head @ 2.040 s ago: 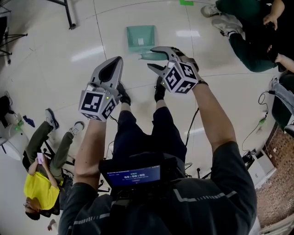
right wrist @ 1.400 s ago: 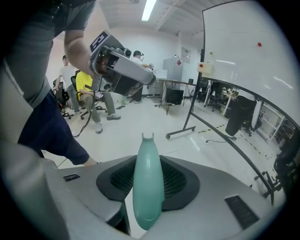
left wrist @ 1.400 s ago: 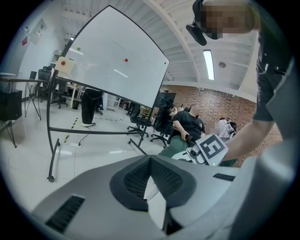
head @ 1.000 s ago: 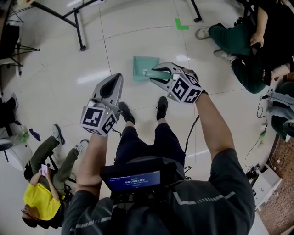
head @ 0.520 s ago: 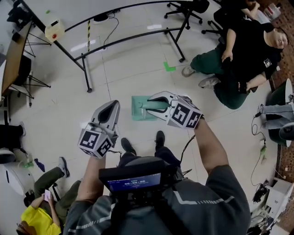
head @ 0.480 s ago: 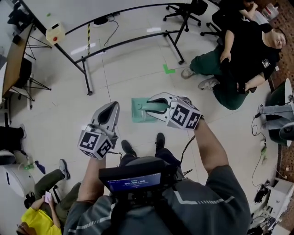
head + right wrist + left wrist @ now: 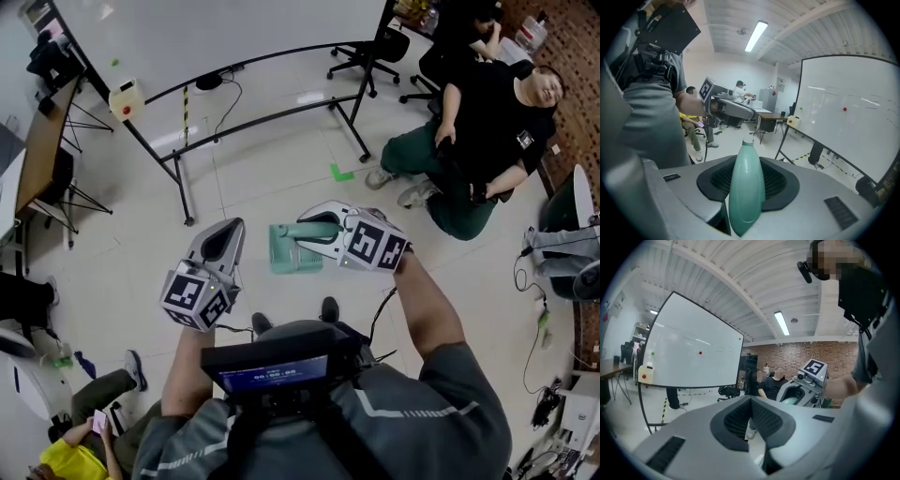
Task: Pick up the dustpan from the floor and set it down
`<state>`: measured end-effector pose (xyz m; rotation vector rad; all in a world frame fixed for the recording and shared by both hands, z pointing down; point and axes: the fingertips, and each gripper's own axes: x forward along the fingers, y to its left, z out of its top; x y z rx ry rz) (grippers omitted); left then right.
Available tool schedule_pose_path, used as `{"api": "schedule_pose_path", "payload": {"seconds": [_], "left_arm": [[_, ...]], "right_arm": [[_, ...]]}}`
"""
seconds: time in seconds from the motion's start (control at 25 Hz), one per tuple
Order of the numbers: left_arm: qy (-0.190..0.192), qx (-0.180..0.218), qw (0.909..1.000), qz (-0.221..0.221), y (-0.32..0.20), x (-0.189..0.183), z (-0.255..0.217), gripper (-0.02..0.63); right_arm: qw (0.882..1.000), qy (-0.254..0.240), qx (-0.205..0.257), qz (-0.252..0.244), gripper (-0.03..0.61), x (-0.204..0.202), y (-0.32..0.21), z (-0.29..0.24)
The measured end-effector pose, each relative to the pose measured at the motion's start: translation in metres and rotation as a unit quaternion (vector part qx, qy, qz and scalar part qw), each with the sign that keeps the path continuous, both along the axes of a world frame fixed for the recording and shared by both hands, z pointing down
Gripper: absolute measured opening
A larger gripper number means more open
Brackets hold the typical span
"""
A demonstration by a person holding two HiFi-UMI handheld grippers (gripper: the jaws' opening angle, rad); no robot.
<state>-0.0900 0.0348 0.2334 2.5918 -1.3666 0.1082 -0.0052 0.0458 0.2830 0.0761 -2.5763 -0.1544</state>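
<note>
Beyond both claws, whiteboard (image 7: 848, 108) on a black stand. Pinched by its handle in the right claw (image 7: 309, 231), green dustpan (image 7: 284, 255), with the pan hanging out past the jaw tips, clear of the floor (image 7: 281, 141). Just left of it, left claw (image 7: 230, 228), pressed together, nothing between.

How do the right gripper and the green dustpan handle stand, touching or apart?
Touching. The right gripper view shows the dustpan handle clamped in the right gripper, both dark pads pressing its sides.
</note>
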Motion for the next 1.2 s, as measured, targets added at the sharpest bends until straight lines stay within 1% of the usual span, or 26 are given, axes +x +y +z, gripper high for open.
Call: {"api": "schedule_pose_path", "payload": {"seconds": [0.08, 0.32, 0.44, 0.52, 0.76, 0.92, 1.2], "left_arm": [[0.004, -0.006, 1.0000, -0.006, 0.000, 0.000, 0.001, 0.029], [0.002, -0.002, 1.0000, -0.006, 0.001, 0.001, -0.003, 0.029], [0.022, -0.003, 0.9996, -0.018, -0.001, -0.004, -0.004, 0.029], [0.030, -0.003, 0.9994, -0.018, 0.001, -0.006, -0.003, 0.029], [0.033, 0.004, 0.9992, -0.020, 0.007, -0.015, -0.006, 0.031], [0.025, 0.007, 0.9995, -0.016, 0.010, -0.024, -0.007, 0.031], [0.026, 0.010, 0.9995, -0.013, 0.003, -0.044, -0.011, 0.031]], "right_arm": [[1.000, -0.001, 0.001, -0.001, 0.146, 0.001, 0.002, -0.002], [1.000, -0.007, 0.000, -0.003, 0.146, 0.001, 0.001, -0.006], [1.000, -0.009, -0.001, -0.004, 0.146, 0.000, 0.003, -0.007], [1.000, -0.010, -0.001, -0.005, 0.146, 0.000, 0.005, -0.007], [1.000, -0.007, 0.003, -0.007, 0.146, -0.007, 0.010, -0.009], [1.000, -0.004, 0.004, -0.008, 0.144, -0.015, 0.015, -0.010], [1.000, -0.010, 0.003, 0.006, 0.144, -0.028, 0.006, -0.015]]}}
